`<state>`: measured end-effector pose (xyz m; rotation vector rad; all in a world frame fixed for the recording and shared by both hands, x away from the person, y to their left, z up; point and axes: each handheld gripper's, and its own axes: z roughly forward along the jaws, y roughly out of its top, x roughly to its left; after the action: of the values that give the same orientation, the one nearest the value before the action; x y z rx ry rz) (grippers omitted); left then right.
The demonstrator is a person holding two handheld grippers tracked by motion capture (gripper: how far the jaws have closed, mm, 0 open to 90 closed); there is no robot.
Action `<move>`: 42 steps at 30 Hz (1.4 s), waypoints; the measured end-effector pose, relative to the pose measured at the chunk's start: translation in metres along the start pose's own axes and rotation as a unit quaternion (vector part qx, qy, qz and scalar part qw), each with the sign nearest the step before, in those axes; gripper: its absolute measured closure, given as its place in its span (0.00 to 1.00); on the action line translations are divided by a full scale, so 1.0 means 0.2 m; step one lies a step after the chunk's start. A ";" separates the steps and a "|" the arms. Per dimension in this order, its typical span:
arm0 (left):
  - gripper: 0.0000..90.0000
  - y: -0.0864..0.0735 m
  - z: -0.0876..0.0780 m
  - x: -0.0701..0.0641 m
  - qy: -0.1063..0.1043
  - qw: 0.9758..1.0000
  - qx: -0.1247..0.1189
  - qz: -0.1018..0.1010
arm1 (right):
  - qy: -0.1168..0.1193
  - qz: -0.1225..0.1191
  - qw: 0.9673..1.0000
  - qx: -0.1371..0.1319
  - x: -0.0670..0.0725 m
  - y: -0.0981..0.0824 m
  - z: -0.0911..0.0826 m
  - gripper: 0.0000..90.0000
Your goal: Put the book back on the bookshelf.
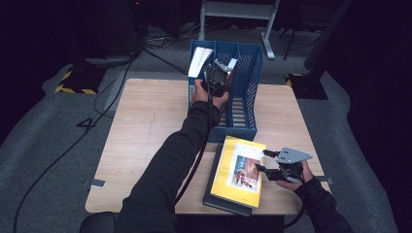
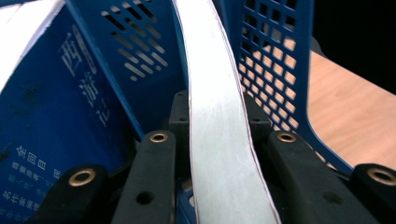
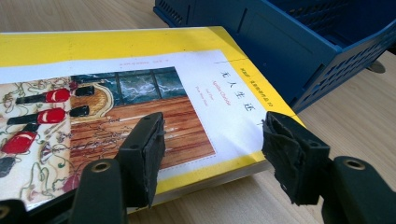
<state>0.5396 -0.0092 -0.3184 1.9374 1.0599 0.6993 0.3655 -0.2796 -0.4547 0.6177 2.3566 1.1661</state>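
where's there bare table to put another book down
Free: the broad wooden table stretch left of the blue file rack, and a narrower strip right of it. Crowded: the near right corner, where the yellow book lies on a dark book.

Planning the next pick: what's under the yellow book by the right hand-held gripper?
The yellow book lies on a dark book, of which an edge shows at the stack's left and near sides. Its cover is hidden, as is anything beneath the stack on the table.

High view overhead, gripper views close, sharing blue rack [image 1: 248, 82], yellow book [image 1: 240, 171]
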 end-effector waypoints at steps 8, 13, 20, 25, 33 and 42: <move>0.82 0.04 0.07 0.05 0.032 0.999 0.002 -0.041 | 0.003 0.002 1.000 -0.001 0.00 0.00 0.00 0.44; 0.81 0.06 0.07 0.10 0.074 0.994 0.005 -0.078 | 0.003 0.002 1.000 -0.002 -0.01 -0.01 0.00 0.44; 0.81 0.07 0.10 0.09 0.088 0.994 0.001 -0.072 | 0.002 0.002 1.000 -0.003 -0.01 -0.01 -0.01 0.44; 0.81 0.06 0.13 0.07 0.090 0.994 -0.004 -0.062 | 0.003 0.001 1.000 -0.003 0.00 -0.01 0.00 0.44; 0.72 0.03 0.12 0.05 0.082 0.996 -0.015 -0.041 | -0.002 -0.001 1.000 -0.005 0.00 0.00 -0.01 0.44; 0.50 -0.05 0.11 0.06 0.056 0.998 -0.008 -0.030 | 0.003 0.007 1.000 -0.004 -0.01 -0.01 0.00 0.44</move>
<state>0.5578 -0.0030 -0.3379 1.8633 1.1738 0.7885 0.3658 -0.2816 -0.4550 0.6288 2.3557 1.1832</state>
